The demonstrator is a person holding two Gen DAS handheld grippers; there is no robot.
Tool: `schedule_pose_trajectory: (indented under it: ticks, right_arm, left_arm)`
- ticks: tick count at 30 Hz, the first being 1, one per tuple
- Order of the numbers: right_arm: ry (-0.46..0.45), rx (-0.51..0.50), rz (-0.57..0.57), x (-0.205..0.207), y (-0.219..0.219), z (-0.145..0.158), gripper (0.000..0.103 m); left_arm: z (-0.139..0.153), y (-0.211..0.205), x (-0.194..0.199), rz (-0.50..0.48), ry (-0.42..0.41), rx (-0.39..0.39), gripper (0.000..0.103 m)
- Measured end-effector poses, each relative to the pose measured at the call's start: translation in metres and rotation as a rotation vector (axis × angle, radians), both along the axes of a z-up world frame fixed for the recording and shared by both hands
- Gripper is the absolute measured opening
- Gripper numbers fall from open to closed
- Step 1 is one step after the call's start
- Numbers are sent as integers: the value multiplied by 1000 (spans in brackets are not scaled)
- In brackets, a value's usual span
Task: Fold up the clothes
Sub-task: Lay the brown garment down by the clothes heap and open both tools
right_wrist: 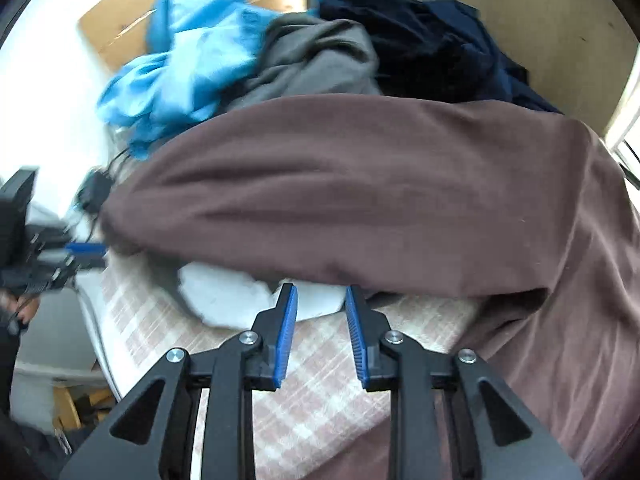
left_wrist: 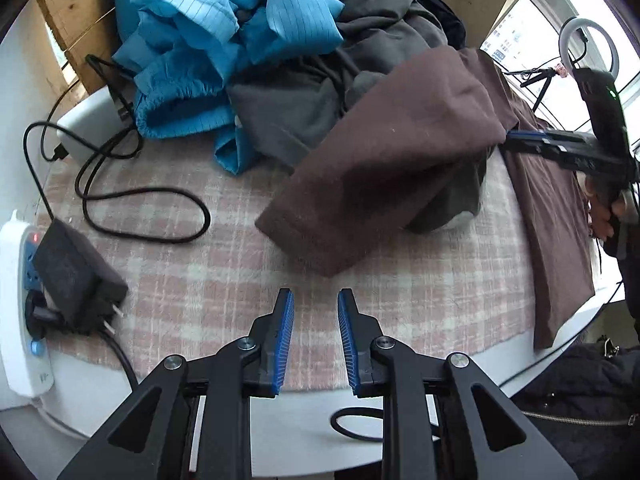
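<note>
Pink plaid table cover [left_wrist: 180, 280] fills the lower frame. Left gripper [left_wrist: 316, 300] and right gripper [right_wrist: 321, 294] stand slightly parted, gripping nothing. Brown garment [left_wrist: 380, 152] lies mid-frame; blue clothing [left_wrist: 224, 40] and grey clothing [left_wrist: 288, 112] are heaped at upper frame.

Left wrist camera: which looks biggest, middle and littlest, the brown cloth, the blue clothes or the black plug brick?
1. brown garment, largest as it looks.
2. blue garment, nearly as large; it lies farther from the camera, so the top two are unsure.
3. black power adapter, clearly smallest, though nearest.
</note>
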State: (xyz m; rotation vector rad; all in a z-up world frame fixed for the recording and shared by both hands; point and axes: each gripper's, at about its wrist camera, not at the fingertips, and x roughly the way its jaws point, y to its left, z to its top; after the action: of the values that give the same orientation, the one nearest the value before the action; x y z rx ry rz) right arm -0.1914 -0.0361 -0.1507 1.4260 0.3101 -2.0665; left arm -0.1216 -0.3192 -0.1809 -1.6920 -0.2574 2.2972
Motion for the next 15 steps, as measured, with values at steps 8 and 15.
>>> schedule_pose_trajectory:
  ticks: [8, 15]
  right_arm:
    - [125, 74, 186, 1, -44, 7, 43]
    - [115, 34, 143, -41, -38, 27, 43]
  left_arm:
    - [22, 4, -12, -22, 61, -28, 18]
    - [36, 11, -11, -28, 80, -79, 18]
